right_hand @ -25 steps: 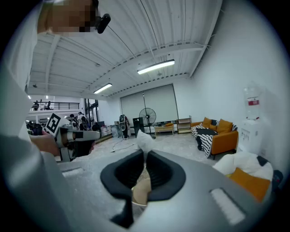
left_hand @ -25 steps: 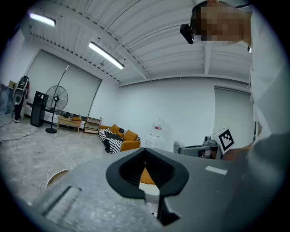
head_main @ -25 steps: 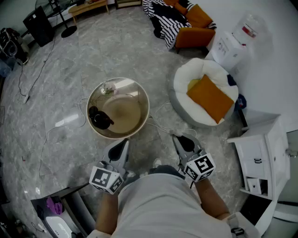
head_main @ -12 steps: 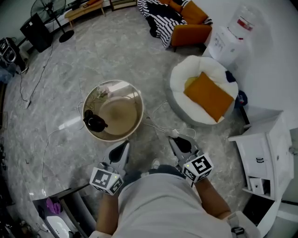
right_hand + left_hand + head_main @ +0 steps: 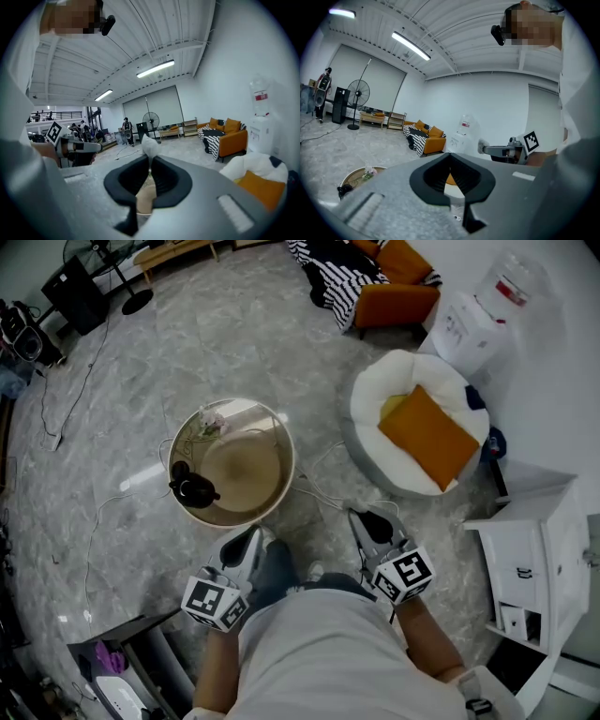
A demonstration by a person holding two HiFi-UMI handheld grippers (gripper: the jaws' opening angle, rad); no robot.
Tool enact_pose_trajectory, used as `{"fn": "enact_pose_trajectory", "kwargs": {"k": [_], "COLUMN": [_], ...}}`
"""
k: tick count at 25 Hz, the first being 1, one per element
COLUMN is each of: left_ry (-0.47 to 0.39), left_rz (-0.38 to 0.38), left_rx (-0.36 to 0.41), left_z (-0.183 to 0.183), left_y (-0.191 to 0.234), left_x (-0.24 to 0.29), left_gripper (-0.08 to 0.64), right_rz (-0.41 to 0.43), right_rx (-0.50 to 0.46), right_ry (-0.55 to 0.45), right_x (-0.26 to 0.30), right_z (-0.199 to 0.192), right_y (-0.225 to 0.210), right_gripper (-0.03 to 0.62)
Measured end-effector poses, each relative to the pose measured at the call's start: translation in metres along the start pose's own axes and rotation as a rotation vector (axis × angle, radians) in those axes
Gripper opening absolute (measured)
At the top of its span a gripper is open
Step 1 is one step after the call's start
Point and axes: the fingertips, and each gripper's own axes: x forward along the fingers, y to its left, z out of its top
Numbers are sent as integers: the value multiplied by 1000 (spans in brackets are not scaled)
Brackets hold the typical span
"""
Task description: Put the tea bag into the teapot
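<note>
Both grippers now sit a step nearer, left gripper (image 5: 250, 534) closed empty, right gripper (image 5: 368, 518) pinching the tea bag (image 5: 150, 143) at its fingertips, while the teapot (image 5: 193, 487) on the round table (image 5: 246, 471) stays well ahead-left of them, so this is approach only.

Big open hall fitted out as a living room

An orange sofa (image 5: 392, 302), a round low table (image 5: 291, 470) and a white floor cushion (image 5: 373, 423) stand on a polished stone floor (image 5: 234, 343) (cables (image 5: 82, 381) trail across it); the ribbed ceiling (image 5: 454, 28), tube lights (image 5: 411, 45), standing fan (image 5: 358, 90) and water dispenser (image 5: 473, 320) give a studio look.
</note>
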Motion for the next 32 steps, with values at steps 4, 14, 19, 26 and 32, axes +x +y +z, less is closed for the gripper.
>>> {"fn": "enact_pose_trajectory", "kwargs": {"k": [4,14,19,26,32], "left_ry": [-16,-42,-55,-72,-92], "left_rz": [-16,-14,15,110,231], "left_rx": [-8,-46,-62,-104,-145], "left_z": [20,51,59,57,55], "left_y": [45,159,205,245,268], "left_x": [18,32,20,0,-12], "left_gripper": [8,8,8,8,8], "right_rz": [-3,-27,4,108,249], "right_rx": [-15,-49,-69,-122,-170], "right_ry": [17,50,52,93,142], "right_x": [45,160,207,253,295], "right_z": [17,49,63,69,70], "right_y": [-2,6,27,53,69], "right_gripper": [17,17,17,17,17]}}
